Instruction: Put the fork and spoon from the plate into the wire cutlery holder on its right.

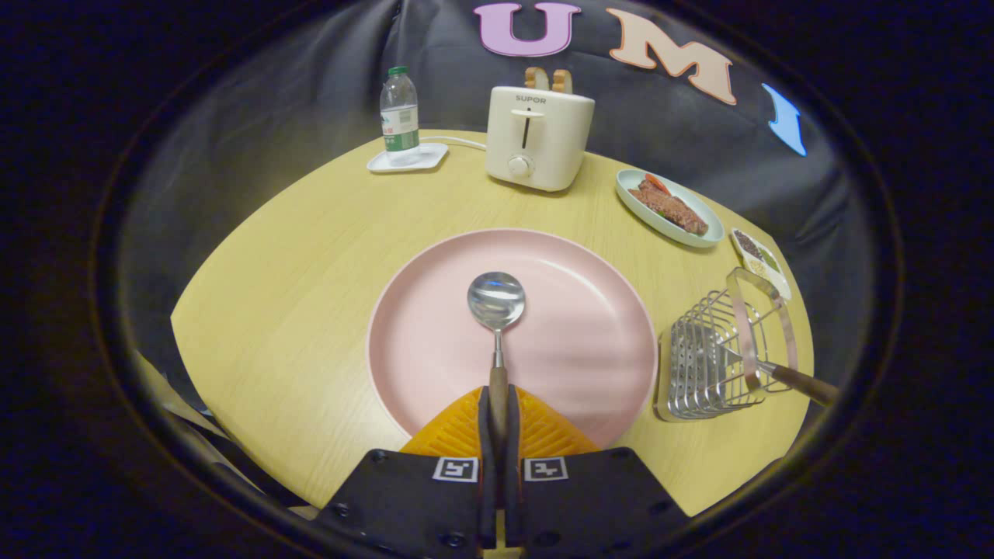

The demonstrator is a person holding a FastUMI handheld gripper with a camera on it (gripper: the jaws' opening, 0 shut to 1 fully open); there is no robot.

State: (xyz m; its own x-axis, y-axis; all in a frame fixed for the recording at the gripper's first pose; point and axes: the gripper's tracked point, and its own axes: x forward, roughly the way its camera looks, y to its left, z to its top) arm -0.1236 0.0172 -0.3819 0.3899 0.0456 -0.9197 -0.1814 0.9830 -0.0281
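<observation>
Your claw (498,404) is clenching the spoon (496,310) by its wooden handle, bowl pointing ahead over the pink plate (590,326). Off to the claw's right, the wire cutlery holder (710,365) is holding the fork (800,382).

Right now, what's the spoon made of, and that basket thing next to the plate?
Spoon, gripped by the shut gripper: shiny metal bowl with mirror reflections, brown handle, probably wood. Wire cutlery holder: bright bare metal, likely steel, glinting.
</observation>
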